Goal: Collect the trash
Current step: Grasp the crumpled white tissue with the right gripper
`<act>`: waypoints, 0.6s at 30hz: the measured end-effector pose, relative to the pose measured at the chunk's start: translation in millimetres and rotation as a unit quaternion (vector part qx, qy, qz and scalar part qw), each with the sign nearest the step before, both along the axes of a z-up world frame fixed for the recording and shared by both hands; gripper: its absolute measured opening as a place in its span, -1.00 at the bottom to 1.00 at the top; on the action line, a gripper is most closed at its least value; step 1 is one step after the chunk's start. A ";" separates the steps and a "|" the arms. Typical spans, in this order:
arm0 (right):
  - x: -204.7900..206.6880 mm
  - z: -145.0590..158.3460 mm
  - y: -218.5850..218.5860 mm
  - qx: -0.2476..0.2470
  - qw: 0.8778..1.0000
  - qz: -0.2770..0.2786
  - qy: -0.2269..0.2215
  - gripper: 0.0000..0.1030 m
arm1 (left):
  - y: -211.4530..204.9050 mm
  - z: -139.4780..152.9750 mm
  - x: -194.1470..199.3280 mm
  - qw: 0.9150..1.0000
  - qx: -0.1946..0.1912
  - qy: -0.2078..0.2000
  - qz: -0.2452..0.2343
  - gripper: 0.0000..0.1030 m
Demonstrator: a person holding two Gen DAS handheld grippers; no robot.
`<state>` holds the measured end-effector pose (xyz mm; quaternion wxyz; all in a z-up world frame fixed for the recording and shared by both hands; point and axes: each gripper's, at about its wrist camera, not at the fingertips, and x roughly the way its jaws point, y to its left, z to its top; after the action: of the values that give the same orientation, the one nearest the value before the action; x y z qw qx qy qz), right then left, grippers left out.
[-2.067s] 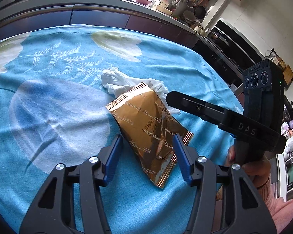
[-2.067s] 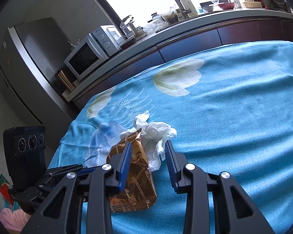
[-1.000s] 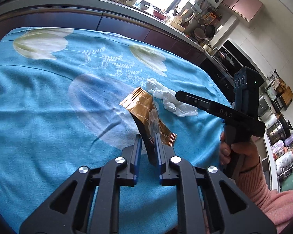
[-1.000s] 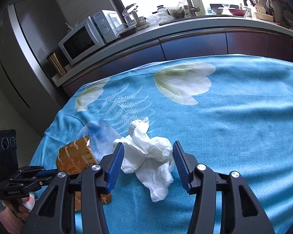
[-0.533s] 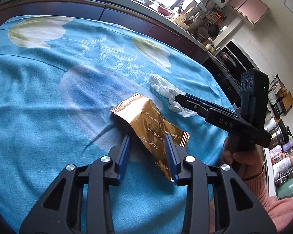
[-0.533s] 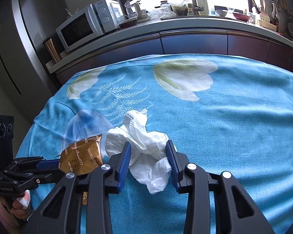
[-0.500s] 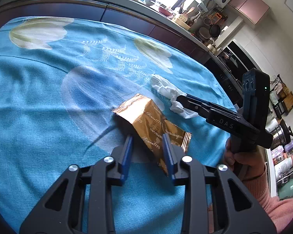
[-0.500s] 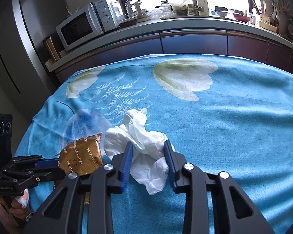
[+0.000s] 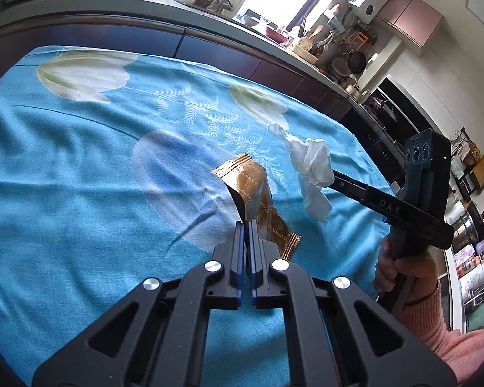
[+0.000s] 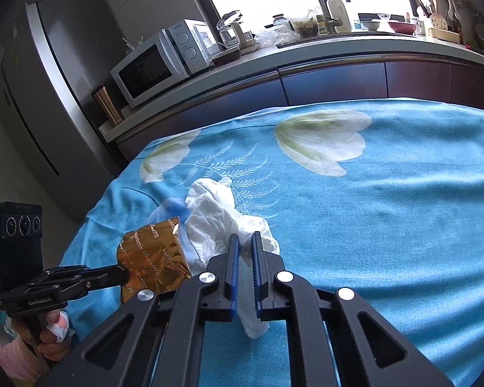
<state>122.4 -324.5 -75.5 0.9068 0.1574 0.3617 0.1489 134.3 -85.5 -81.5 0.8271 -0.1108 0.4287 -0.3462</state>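
Observation:
My left gripper (image 9: 246,225) is shut on a gold-brown snack wrapper (image 9: 253,190) and holds it lifted above the blue flowered tablecloth (image 9: 80,167). My right gripper (image 10: 244,240) is shut on a crumpled white tissue (image 10: 216,216), also lifted off the cloth. In the left wrist view the tissue (image 9: 313,167) hangs from the tip of the right gripper (image 9: 334,177), just right of the wrapper. In the right wrist view the wrapper (image 10: 153,258) hangs from the left gripper (image 10: 126,272), left of the tissue.
A kitchen counter (image 10: 306,54) runs behind the table with a microwave (image 10: 158,61), bottles and utensils. A steel fridge (image 10: 48,96) stands at the left. Dark appliances (image 9: 387,122) stand beyond the table's right edge.
Both grippers have closed, the left on the wrapper and the right on the tissue, and have lifted them off the cloth.

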 end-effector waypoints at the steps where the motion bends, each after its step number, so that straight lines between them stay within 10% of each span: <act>1: -1.8 1.0 0.9 0.005 1.000 0.001 -0.002 -0.87 | 3.2 1.7 -1.3 1.000 -0.001 -0.002 0.002 -0.94; 18: -6.8 8.4 46.2 0.052 0.997 0.059 -0.015 -0.87 | 66.5 20.0 -16.9 0.998 -0.008 -0.025 0.057 -0.94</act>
<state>115.6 -278.3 -67.1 0.8923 0.1809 0.3484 0.2229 117.4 -19.0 -61.5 0.8550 -0.1326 0.3982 -0.3048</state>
